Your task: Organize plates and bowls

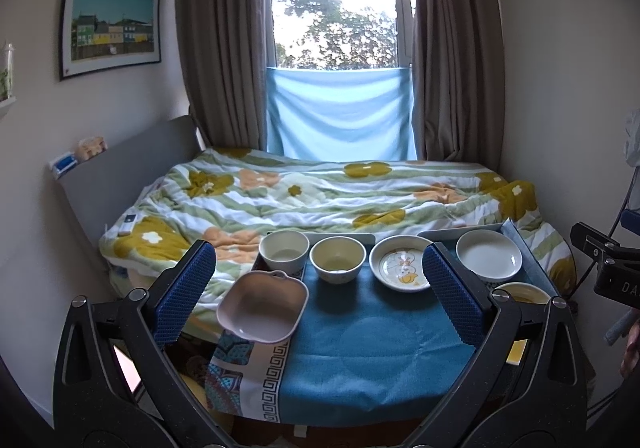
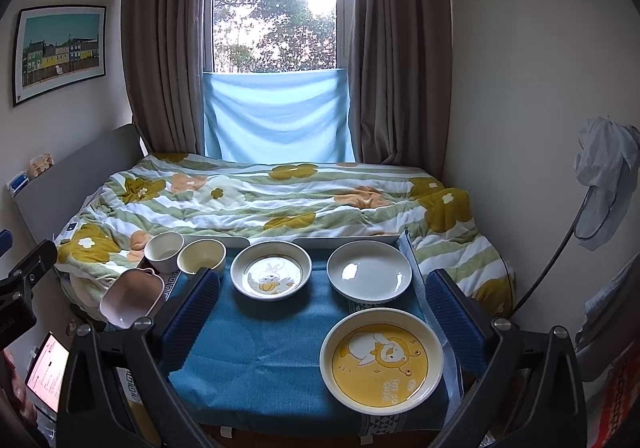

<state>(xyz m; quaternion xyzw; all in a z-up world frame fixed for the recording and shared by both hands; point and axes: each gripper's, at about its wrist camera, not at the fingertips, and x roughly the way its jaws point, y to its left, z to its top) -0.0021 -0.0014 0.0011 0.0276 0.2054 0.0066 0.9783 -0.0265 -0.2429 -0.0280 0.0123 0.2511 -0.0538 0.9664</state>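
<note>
A small table under a blue cloth (image 1: pixel 360 344) holds the dishes. At the back stand a white bowl (image 1: pixel 284 250), a cream bowl (image 1: pixel 338 260), a cartoon plate (image 1: pixel 404 263) and a plain white plate (image 1: pixel 489 256). A pink square bowl (image 1: pixel 262 306) sits at the table's left edge. A large yellow cartoon plate (image 2: pixel 382 360) lies front right. My left gripper (image 1: pixel 318 290) is open and empty above the cloth. My right gripper (image 2: pixel 320 312) is open and empty, with the yellow plate between its fingers (image 2: pixel 452 312) and below them.
A bed with a flowered quilt (image 1: pixel 320 191) lies right behind the table. A window with curtains (image 1: pixel 336 7) is at the back. A lit screen (image 2: pixel 46 372) stands low left. The wall is close on the right, with a lamp stand (image 2: pixel 560 248).
</note>
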